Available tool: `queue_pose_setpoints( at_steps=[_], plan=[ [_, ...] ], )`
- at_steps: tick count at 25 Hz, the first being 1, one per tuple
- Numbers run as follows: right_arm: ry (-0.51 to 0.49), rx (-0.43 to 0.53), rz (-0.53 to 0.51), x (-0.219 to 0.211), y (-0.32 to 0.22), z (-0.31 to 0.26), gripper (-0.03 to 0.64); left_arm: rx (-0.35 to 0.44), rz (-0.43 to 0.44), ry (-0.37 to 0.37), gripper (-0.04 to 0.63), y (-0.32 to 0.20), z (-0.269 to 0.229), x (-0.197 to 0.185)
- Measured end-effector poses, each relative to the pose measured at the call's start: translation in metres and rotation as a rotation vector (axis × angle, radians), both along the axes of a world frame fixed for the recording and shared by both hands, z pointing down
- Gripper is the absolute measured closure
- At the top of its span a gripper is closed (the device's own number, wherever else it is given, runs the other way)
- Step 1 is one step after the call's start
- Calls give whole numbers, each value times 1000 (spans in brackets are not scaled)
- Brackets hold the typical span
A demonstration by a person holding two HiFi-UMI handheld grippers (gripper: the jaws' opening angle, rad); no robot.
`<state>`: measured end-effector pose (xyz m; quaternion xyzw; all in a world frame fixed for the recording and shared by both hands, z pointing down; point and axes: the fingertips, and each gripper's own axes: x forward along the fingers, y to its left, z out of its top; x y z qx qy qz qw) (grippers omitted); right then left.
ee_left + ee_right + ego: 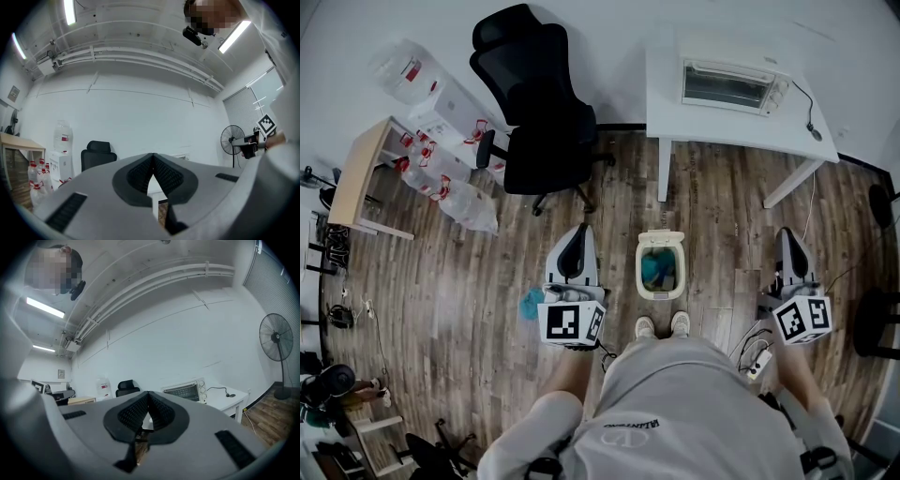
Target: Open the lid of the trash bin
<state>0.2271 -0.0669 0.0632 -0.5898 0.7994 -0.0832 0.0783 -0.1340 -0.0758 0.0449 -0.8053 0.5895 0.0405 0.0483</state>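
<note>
The trash bin (660, 265) is sitting on the plank floor (487, 281) right in front of the person, whose two shoes (662, 325) are pointing at it from its 6 o'clock. Its mouth is showing and something teal is lying inside, with the lid looking tipped up at the far edge.

The left gripper (578, 232) is hanging at the bin's 9 o'clock and the right gripper (787, 234) at its 3 o'clock, both apart from it. In the gripper views each claw is pressed together at the tips, pinching nothing.

A small blue crumpled thing (532, 303) is lying on the floor just beside the left gripper, on the side away from the bin. A white power strip (758, 361) with cords is lying at the bin's 4 o'clock, below the right gripper.

One black office chair (540, 112) is standing at the bin's 11 o'clock. One white table (722, 131) is standing from 12 to 1 o'clock, carrying one toaster oven (733, 82) with a cord trailing off its right side. Its near leg is coming down just behind the bin.

Far out at 10 o'clock one wooden table (358, 173) is standing, with water bottles (441, 178) crowding beside it. There are several, too jumbled to count. One standing fan (276, 341) is showing at the right gripper view's 3 o'clock, well apart from everything else.

That is one bin, two grippers and two shoes.
</note>
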Motion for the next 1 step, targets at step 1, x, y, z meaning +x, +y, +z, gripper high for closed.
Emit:
queue_pose_setpoints(
  at_steps=[1],
  plan=[
    [0,0,0,0,0,0,601,-1,0,-1,595,-1,1,0]
  ],
)
